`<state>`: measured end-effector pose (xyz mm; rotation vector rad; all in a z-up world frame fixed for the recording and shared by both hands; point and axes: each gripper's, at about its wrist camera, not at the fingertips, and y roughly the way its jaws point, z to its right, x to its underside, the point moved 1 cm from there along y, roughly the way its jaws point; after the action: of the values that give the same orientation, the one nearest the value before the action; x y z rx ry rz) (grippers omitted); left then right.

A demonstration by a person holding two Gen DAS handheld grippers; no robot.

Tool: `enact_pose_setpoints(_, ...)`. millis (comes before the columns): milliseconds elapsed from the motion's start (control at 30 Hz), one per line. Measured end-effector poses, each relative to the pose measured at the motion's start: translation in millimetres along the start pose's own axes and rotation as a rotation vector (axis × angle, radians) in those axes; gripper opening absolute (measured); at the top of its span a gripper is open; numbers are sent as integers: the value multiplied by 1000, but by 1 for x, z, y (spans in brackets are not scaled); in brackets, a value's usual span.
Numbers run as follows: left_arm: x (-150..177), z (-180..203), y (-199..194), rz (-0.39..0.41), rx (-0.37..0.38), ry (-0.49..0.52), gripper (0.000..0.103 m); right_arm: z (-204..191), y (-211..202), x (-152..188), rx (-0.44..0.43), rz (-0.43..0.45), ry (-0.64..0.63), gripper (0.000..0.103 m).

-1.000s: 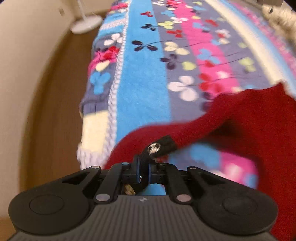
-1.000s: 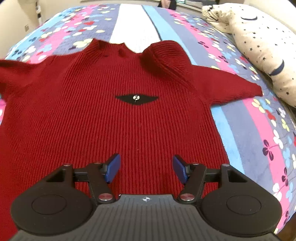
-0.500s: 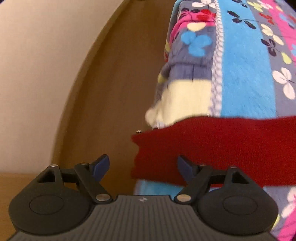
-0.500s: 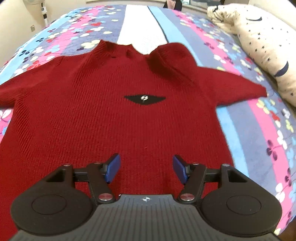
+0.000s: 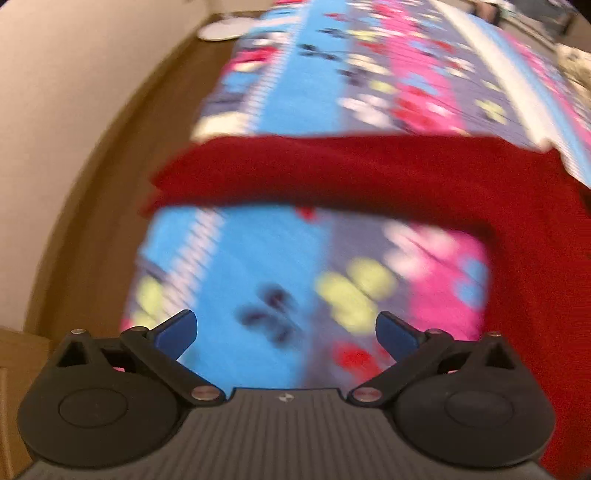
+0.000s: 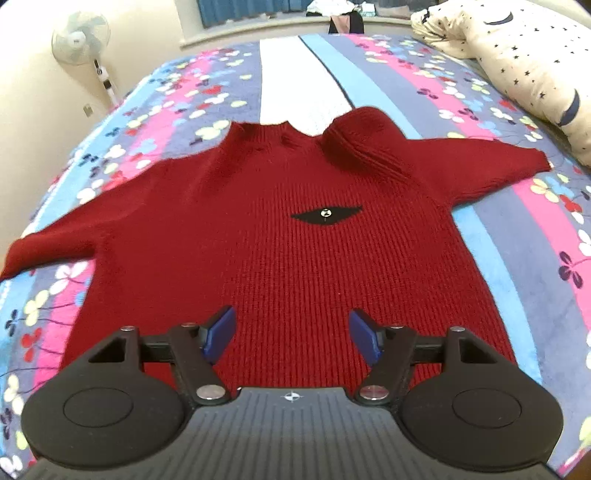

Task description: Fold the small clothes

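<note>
A dark red knit sweater (image 6: 295, 236) lies flat on the flowered bedspread (image 6: 517, 229), both sleeves spread out, with a black diamond patch (image 6: 325, 215) on its chest. My right gripper (image 6: 291, 334) is open and empty above the sweater's lower hem. In the blurred left wrist view the sweater's left sleeve (image 5: 295, 173) stretches across the bed, its cuff near the bed's left edge. My left gripper (image 5: 286, 330) is open and empty, over the bedspread (image 5: 258, 258) in front of the sleeve.
A cream star-print pillow (image 6: 528, 62) lies at the bed's far right. A standing fan (image 6: 81, 40) is by the wall at far left; its white base (image 5: 221, 29) shows on the floor. Brown floor (image 5: 110, 166) runs along the bed's left edge.
My left gripper was shut on the sleeve cuff a second ago, has opened and let it go, and has drawn back. My right gripper stayed open and pulled back slightly.
</note>
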<state>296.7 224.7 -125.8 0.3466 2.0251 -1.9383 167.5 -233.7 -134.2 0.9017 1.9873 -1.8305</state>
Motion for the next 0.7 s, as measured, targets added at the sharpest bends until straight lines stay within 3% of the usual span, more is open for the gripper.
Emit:
enact_pose_setpoints(267, 94, 74, -50, 8, 158, -92, 103, 57, -77, 13, -33, 138, 128, 74)
enact_pose_setpoints(400, 111, 114, -66, 23, 125, -22, 103, 107, -90, 14, -32, 167, 177, 75)
enact_pose_setpoints(533, 103, 147, -62, 11, 64, 3, 103, 169, -71, -4, -32, 164, 264, 77)
enact_pose_setpoints(700, 75, 188, -45, -19, 28, 19, 103, 254, 0, -55, -4, 130, 429, 77)
